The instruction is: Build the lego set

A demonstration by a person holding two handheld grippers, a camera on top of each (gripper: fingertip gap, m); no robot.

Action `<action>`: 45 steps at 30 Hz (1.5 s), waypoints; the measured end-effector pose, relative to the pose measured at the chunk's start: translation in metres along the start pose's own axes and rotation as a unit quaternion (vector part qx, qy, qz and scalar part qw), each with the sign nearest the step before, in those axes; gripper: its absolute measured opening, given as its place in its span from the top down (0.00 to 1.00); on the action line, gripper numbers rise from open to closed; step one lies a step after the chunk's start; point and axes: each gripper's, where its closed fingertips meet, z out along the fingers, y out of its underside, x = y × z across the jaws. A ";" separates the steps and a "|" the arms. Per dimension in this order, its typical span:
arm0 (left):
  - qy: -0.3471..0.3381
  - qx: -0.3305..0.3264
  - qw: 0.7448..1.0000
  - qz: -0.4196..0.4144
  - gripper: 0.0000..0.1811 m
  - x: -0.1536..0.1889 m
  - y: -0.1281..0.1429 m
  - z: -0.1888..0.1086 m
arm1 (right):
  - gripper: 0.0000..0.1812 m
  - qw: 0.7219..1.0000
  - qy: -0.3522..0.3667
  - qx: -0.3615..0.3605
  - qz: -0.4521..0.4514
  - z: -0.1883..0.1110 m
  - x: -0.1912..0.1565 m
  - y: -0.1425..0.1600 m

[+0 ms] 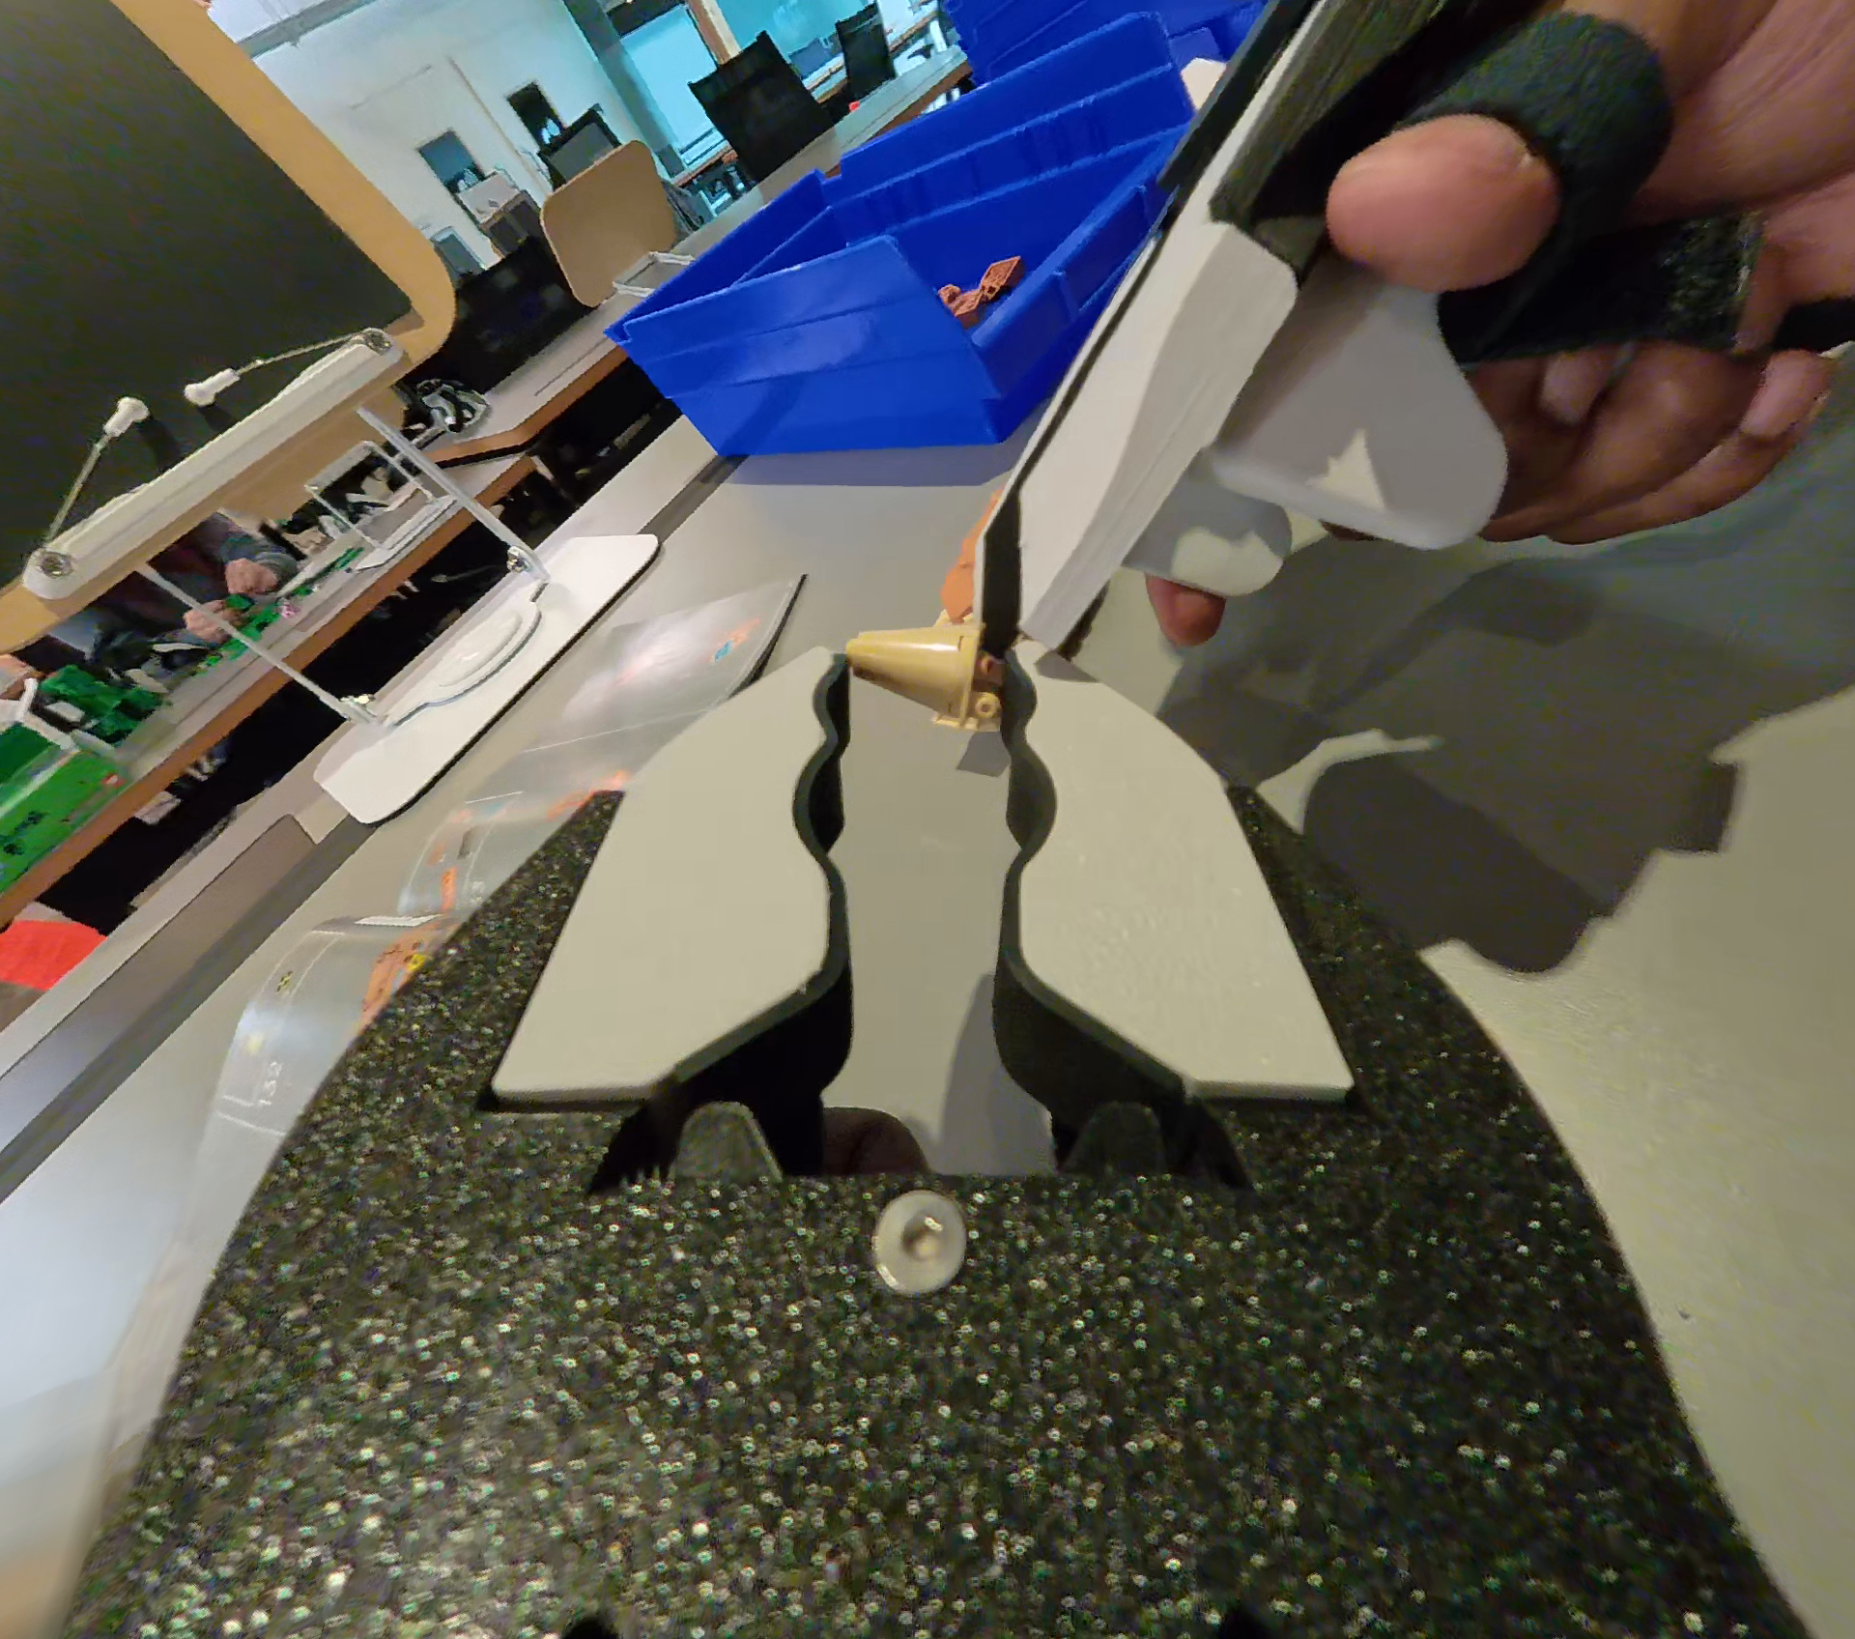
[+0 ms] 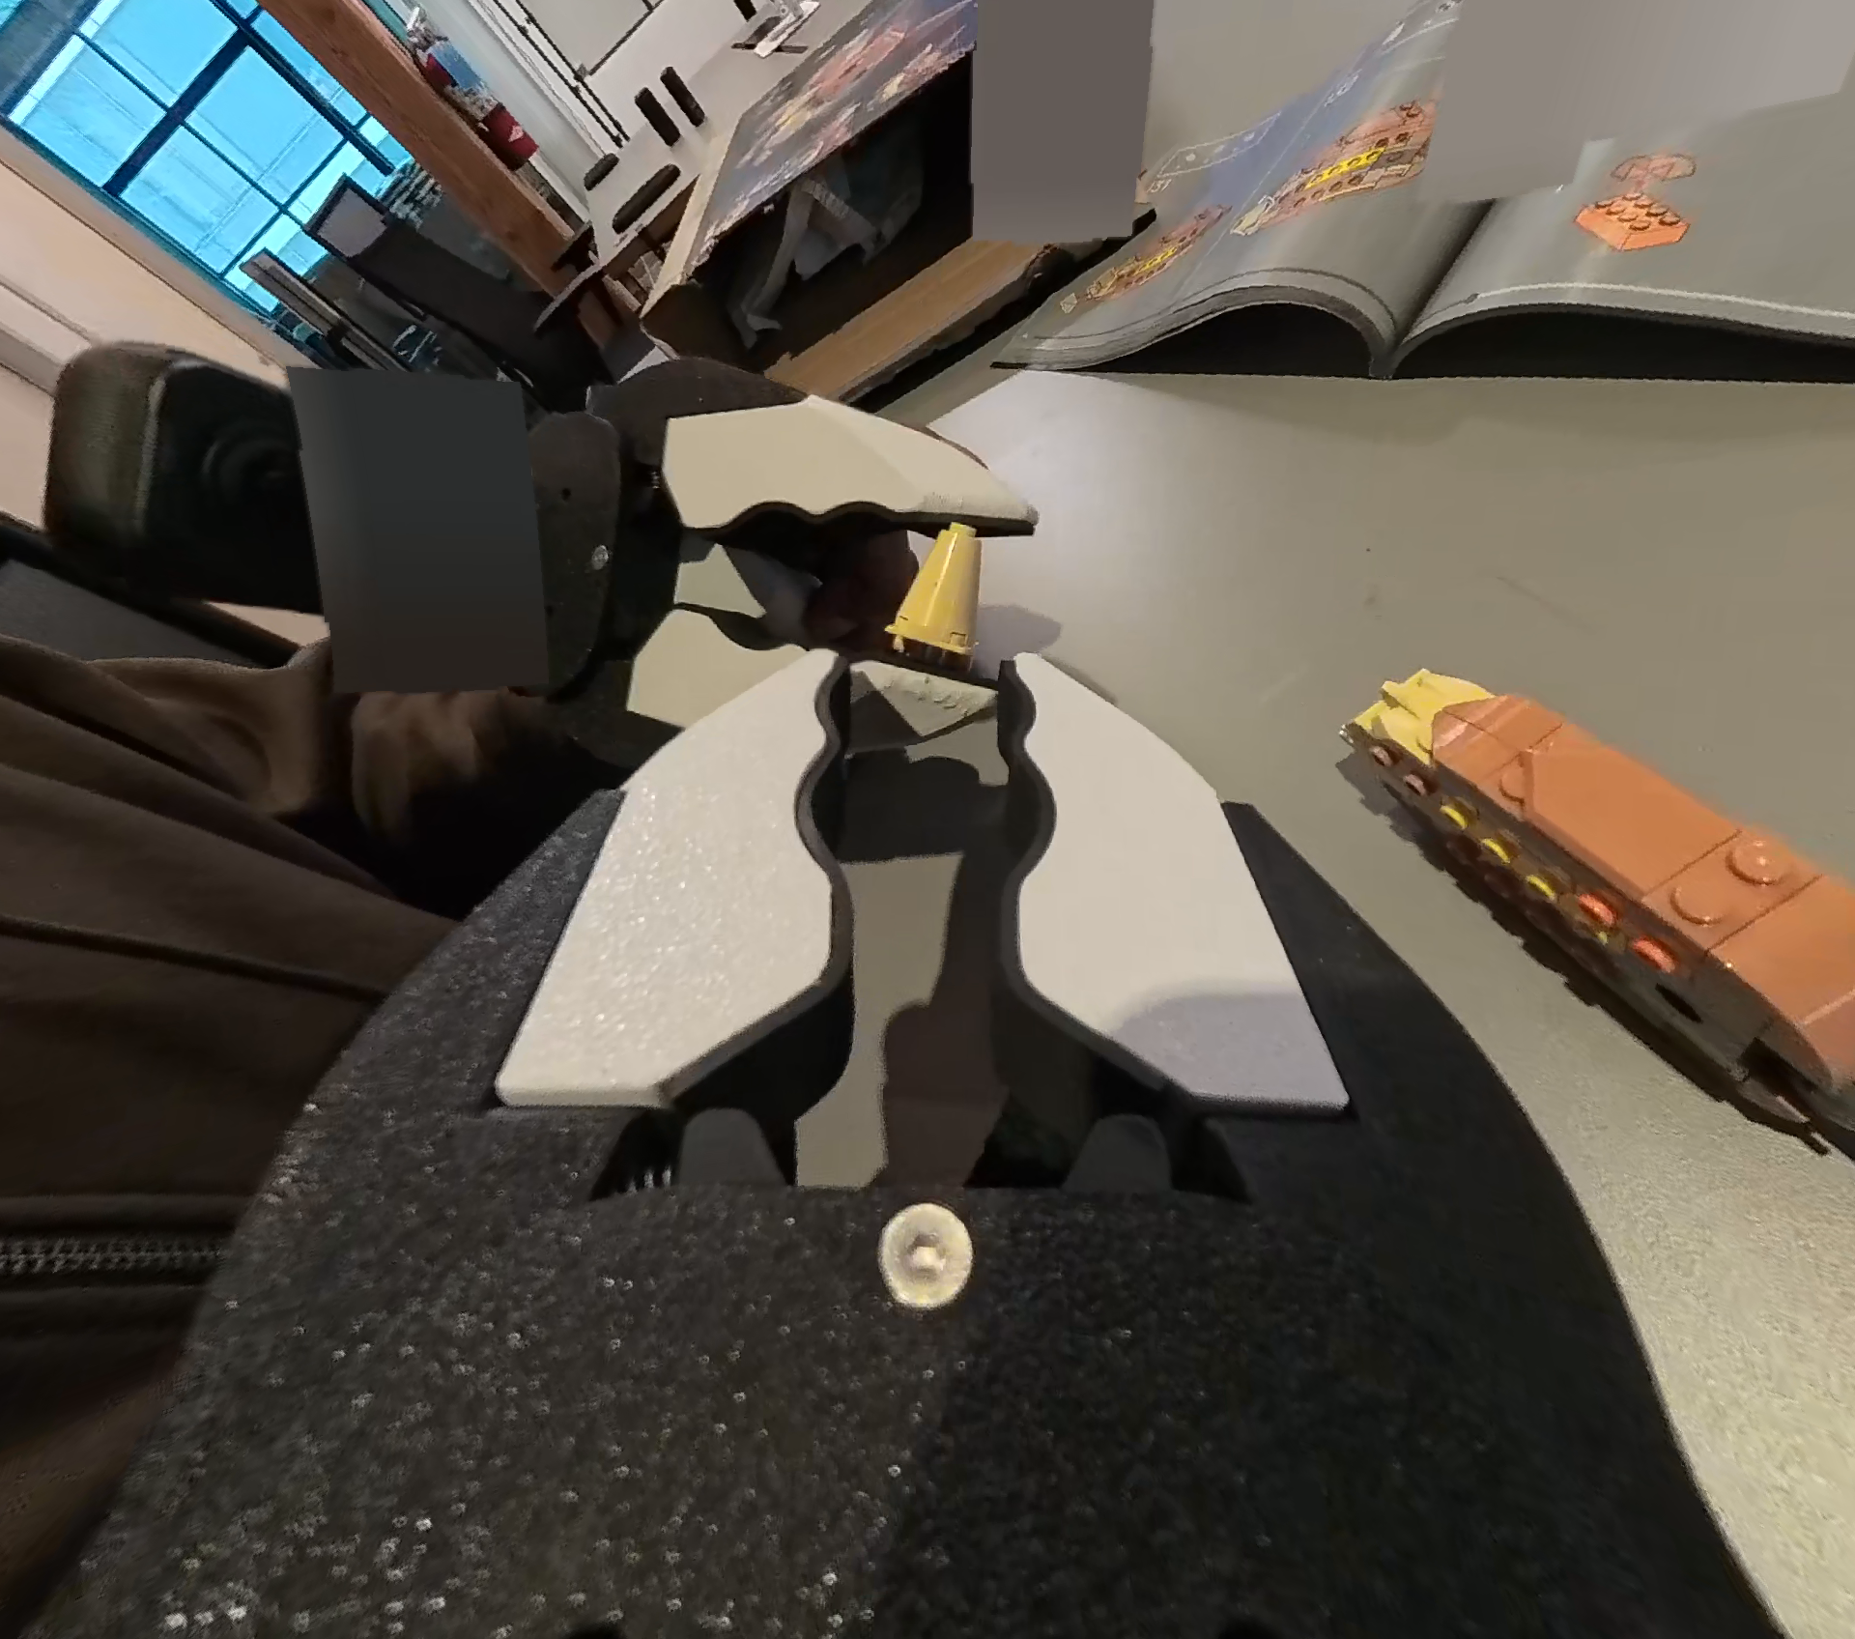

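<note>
Tan cone (image 1: 918,667) between both claws (each parted)

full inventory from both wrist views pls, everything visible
cone piece: 1, tan, pinched lengthwise in the left gripper
lego model: 1, brown with a tan end, on the table right of the right gripper
instruction booklet: 1, grey pages, open, far side of the table
set box: 1, dark printed, open, beyond the booklet
bins: several, blue, far table edge
loose bricks: a few, reddish-brown, in the front bin
clear bags: count unclear, left of the left gripper
table: 1, grey
left hand-held gripper: grey fingers, shut on the cone
right hand-held gripper: grey fingers apart, tips at the cone's base
hand: 1, holding the right gripper
</note>
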 end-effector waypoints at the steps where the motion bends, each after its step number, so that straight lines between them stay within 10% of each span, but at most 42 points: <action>1: -0.004 -0.001 1.000 0.007 0.84 0.000 0.000 0.000 | 0.85 1.000 0.000 0.000 0.001 0.000 0.000 0.000; 30: 0.004 -0.011 0.995 0.099 0.81 0.013 -0.001 0.003 | 0.91 0.999 -0.029 -0.002 -0.018 -0.004 0.005 0.000; 37: 0.129 0.045 0.989 -0.048 0.79 0.015 -0.010 -0.012 | 0.91 0.994 -0.073 -0.021 -0.083 -0.016 -0.003 0.003; 45: 0.305 0.089 0.919 -0.232 0.84 0.022 -0.035 -0.028 | 0.91 0.974 -0.062 -0.086 -0.198 -0.016 -0.011 0.015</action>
